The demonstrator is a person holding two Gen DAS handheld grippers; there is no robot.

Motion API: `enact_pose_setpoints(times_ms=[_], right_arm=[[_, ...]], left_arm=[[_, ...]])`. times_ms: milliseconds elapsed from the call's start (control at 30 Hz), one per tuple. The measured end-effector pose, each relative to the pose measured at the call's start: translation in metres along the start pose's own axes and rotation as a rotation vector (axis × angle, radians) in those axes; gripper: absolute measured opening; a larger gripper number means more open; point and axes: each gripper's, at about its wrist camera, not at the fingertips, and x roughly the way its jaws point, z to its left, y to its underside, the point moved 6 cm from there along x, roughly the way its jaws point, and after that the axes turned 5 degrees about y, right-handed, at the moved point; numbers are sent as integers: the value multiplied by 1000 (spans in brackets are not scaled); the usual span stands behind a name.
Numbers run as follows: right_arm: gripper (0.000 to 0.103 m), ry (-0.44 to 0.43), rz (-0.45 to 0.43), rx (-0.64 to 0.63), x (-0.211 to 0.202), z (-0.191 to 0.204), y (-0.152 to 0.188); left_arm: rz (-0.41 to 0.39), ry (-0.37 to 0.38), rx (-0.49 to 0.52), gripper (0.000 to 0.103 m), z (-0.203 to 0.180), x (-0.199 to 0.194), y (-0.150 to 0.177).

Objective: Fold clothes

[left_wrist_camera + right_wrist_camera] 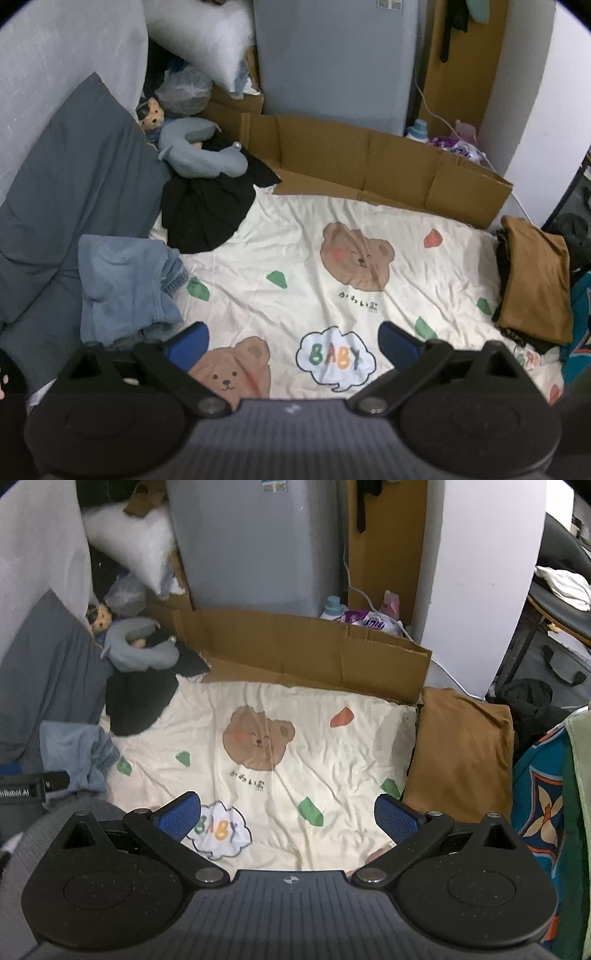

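Your bear-print bedsheet (295,258) is matt, wrinkled cotton-like cloth; the jeans (122,284) are faded denim, the cardboard (369,166) dull and creased.

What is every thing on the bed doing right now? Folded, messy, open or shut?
left hand-held gripper: open, holding nothing
right hand-held gripper: open, holding nothing
brown garment: folded flat on a pile at the bed's right edge
blue jeans: crumpled, unfolded
black garment: heaped, unfolded
bear blanket: spread out, wrinkled
cardboard box: flattened, standing along the bed's far edge
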Motion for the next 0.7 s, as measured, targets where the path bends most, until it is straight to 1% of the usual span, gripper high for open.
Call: enact_pose_setpoints(times_ms=[233, 333, 400, 600, 700], right_arm=[[103, 7, 27, -27, 4, -5, -6], [103, 10, 38, -39, 5, -8, -9], [103, 9, 41, -41, 7, -8, -9], [103, 5, 37, -36, 10, -7, -5], [103, -4, 29, -29, 10, -7, -4]], left_arm=[[5, 24, 17, 99, -5, -1, 7], [3, 16, 14, 99, -14, -1, 8], [7, 21, 5, 96, -12, 0, 9], [26, 25, -6, 94, -13, 3, 5], [33, 62, -16, 93, -13, 4, 5]])
